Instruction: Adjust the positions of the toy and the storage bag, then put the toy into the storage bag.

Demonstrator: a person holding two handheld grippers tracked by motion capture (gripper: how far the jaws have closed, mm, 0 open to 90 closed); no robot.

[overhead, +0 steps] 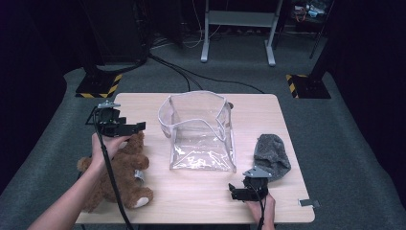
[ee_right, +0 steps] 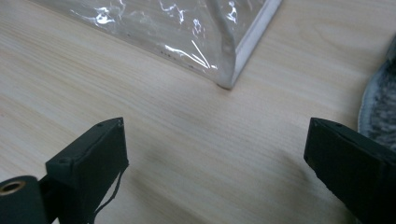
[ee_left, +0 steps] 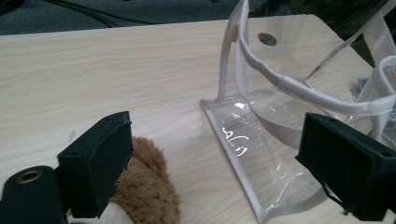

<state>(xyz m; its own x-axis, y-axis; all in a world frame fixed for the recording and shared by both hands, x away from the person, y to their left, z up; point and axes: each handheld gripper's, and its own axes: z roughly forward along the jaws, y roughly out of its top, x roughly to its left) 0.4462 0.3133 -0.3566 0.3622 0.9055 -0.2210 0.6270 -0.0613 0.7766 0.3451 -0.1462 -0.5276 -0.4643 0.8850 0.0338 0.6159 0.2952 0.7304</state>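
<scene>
A clear plastic bag (overhead: pixel 201 129) with white trim stands open-topped in the middle of the wooden table (overhead: pixel 268 115). To its left a brown teddy bear (overhead: pixel 125 167) lies on the table. My left gripper (overhead: pixel 136 128) hovers over the bear's head with its jaws open and nothing between them. In the left gripper view the left gripper (ee_left: pixel 217 135) faces the bag (ee_left: pixel 261 140), with the bear (ee_left: pixel 149 186) below. A grey knit hat (overhead: pixel 271 155) lies to the right of the bag. My right gripper (overhead: pixel 233 191) stands open and empty near the front edge. The right gripper (ee_right: pixel 217 130) looks at the bag's corner (ee_right: pixel 229 70) and the hat (ee_right: pixel 380 107).
A small grey tag (overhead: pixel 308 203) lies at the table's front right corner. A round hole (ee_left: pixel 267 38) sits in the tabletop behind the bag. Beyond the table are a metal frame (overhead: pixel 239 28), floor cables and hazard-striped bases (overhead: pixel 98 86).
</scene>
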